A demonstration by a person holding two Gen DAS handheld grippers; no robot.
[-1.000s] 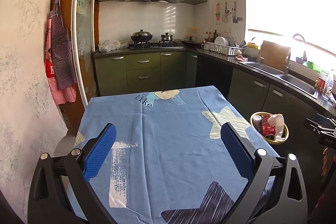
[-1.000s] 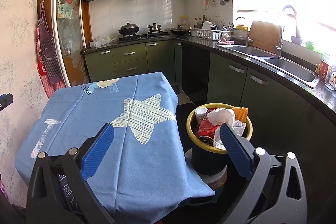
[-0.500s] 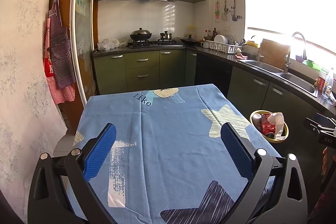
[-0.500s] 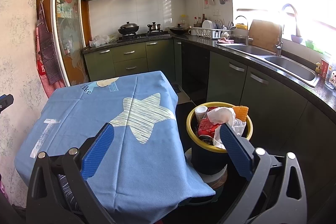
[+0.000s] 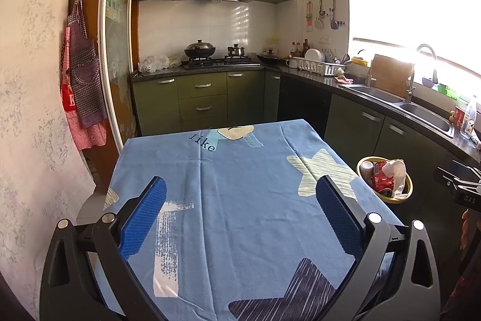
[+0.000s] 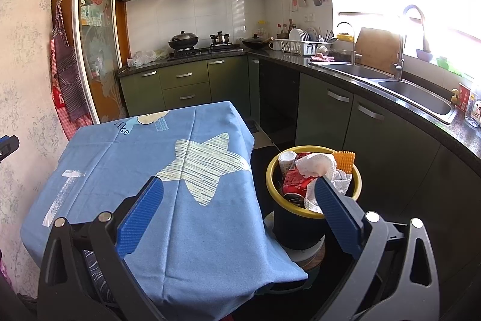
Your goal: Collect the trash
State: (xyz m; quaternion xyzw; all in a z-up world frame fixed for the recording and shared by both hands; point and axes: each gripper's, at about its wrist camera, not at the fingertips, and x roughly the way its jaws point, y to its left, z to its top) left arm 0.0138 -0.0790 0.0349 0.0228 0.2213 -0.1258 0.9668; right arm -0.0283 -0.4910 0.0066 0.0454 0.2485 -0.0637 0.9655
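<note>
Above the table, left fingers: the blue pads (image 5: 144,218) are seen spread wide, with nothing pinched between them.
Left gripper (image 5: 240,215): it is held over the near half of the blue tablecloth (image 5: 240,185), apart from the fabric.
Right fingers: the blue pads (image 6: 336,218) are likewise spread wide and nothing is gripped.
Right gripper (image 6: 237,215): it is poised over the table's right corner, with one finger over the cloth and the other in front of the bin.
Tablecloth: star patches are shown on it; its surface is seen bare in both views.
Trash bin (image 6: 357,179): a dark bin with a yellow rim is found on the floor just beside the table's right edge, in front of the green cabinets (image 6: 369,140).
Trash: a crushed red can (image 6: 296,181), a white crumpled tissue (image 6: 318,167), a pale cup (image 6: 287,160) and an orange ridged piece (image 6: 345,160) are piled inside the bin, reaching above its rim.
Sink (image 6: 421,95): it is set in the dark counter to the right, well apart from the grippers.
</note>
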